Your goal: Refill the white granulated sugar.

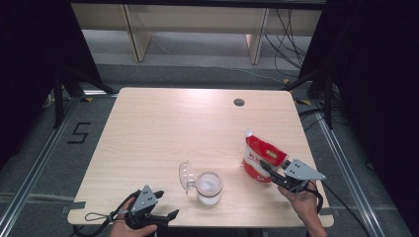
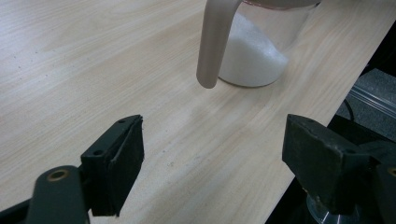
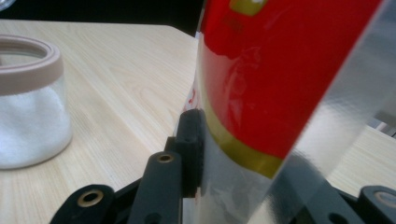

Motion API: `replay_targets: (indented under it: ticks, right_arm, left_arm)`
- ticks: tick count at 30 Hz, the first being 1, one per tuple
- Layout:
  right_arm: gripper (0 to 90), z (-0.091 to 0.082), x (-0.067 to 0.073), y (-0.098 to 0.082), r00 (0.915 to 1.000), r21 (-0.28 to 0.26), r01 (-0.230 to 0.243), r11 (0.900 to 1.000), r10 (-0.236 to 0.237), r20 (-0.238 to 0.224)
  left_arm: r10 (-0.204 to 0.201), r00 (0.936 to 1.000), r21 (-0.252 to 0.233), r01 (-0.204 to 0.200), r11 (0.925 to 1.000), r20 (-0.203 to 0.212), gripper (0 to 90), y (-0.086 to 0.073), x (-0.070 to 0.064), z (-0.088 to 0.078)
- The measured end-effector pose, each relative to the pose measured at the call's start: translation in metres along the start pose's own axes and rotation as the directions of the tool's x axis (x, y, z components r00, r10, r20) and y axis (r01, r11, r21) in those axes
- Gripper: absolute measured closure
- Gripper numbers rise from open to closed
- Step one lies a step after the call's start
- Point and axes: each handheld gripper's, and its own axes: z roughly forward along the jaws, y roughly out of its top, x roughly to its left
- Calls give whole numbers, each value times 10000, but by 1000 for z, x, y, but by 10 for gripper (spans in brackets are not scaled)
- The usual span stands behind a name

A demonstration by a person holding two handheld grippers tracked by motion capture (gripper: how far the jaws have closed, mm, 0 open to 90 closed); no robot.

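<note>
A red and silver bag (image 1: 262, 160) stands on the wooden table (image 1: 163, 128) at the right front. My right gripper (image 1: 269, 170) is closed around its lower part; in the right gripper view the left pad (image 3: 194, 149) lies against the bag (image 3: 289, 70) and the other pad is hidden behind it. A clear jar (image 1: 209, 186) with white powder stands near the front middle, its clear lid (image 1: 186, 177) hanging open on its left side. My left gripper (image 1: 167, 203) rests open at the front edge, left of the jar (image 2: 261, 51), with nothing between its pads.
The jar's beige rim (image 3: 28, 60) shows left of the bag in the right gripper view. A beige strap (image 2: 212, 42) hangs down the jar's side. A round cable hole (image 1: 239, 102) sits at the table's far side. The table's front edge runs close to both hands.
</note>
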Motion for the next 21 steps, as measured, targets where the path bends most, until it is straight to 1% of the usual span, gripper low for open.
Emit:
replay_targets:
  ticks: [2, 3, 5, 6, 7, 8, 9, 10, 11, 12, 13, 14, 15, 16, 17, 18, 19, 20, 21]
  right_arm:
    - [706, -1, 0, 0, 10000, -3, -63, 10000, 63, 39]
    - [697, -1, 0, 0, 9998, 90, -149, 9998, 150, -117]
    - [681, -2, 1, 0, 9995, 114, -249, 9996, 251, -172]
    - [666, -2, 2, 1, 9995, 53, -225, 9997, 226, -240]
    - [636, -3, 3, 1, 9990, 144, -437, 9989, 437, -39]
    - [607, -4, 3, 1, 9990, 141, -436, 9989, 436, 14]
    - [573, -5, 4, 2, 9987, 125, -486, 9987, 483, 172]
    - [551, -6, 5, 3, 9989, 185, -426, 9989, 422, 178]
    - [538, -7, 6, 3, 9986, 239, -488, 9985, 483, 218]
    - [523, -8, 7, 3, 9985, 201, -453, 9988, 447, 327]
    - [506, -9, 9, 4, 9977, 153, -577, 9982, 572, 353]
    - [496, -10, 10, 4, 9983, 136, -485, 9987, 480, 342]
    - [485, -11, 10, 5, 9976, 89, -533, 9985, 529, 448]
    - [472, -12, 12, 5, 9969, 139, -690, 9975, 685, 375]
    - [451, -13, 11, 6, 9969, -3, -629, 9980, 628, 475]
    - [443, -14, 12, 6, 9971, 25, -614, 9981, 612, 446]
    - [435, -15, 13, 6, 9955, 11, -786, 9969, 784, 540]
    - [427, -16, 13, 7, 9961, 60, -702, 9975, 698, 535]
    - [415, -17, 14, 7, 9963, -10, -658, 9978, 657, 558]
  left_arm:
    - [-26, 10000, 0, 26, 10000, 4, 205, 0, 0, 0]
    - [-48, 10000, -25, 48, 10000, 2, 205, 0, -1, 1]
    - [-46, 10000, -22, 46, 10000, 5, 205, 0, 0, 0]
    - [-5, 10000, 4, 5, 10000, 0, 205, 0, 0, 0]
    - [-13, 10000, -2, 13, 10000, -8, 205, 0, 0, 0]
    - [-9, 10000, -3, 9, 10000, -8, 205, 0, 0, 0]
    - [-19, 10000, -6, 19, 10000, -5, 205, 0, 0, 0]
    - [-39, 10000, -15, 39, 10000, 0, 205, 0, 0, 0]
    - [-64, 10000, -35, 64, 10000, -7, 205, 0, -1, 1]
    - [-213, 9998, -114, 214, 9997, 28, 205, 0, -2, 2]
    - [-207, 9998, -108, 207, 9997, 47, 205, 0, -2, 2]
    - [-176, 9998, -109, 176, 9998, 27, 205, 0, -2, 2]
    - [-171, 9999, -114, 172, 9998, 25, 205, 0, -2, 2]
    - [-222, 9997, -128, 223, 9997, 52, 205, 0, -2, 2]
    - [-232, 9997, -128, 233, 9996, 48, 205, 0, -2, 2]
    - [-114, 9999, -40, 114, 9999, 46, 205, 0, -1, 1]
    - [-80, 10000, -28, 80, 10000, 45, 205, 0, -1, 1]
    - [-78, 10000, -40, 79, 10000, 45, 205, 0, -1, 1]
    - [-93, 9999, -46, 94, 9999, 44, 205, 0, -1, 1]
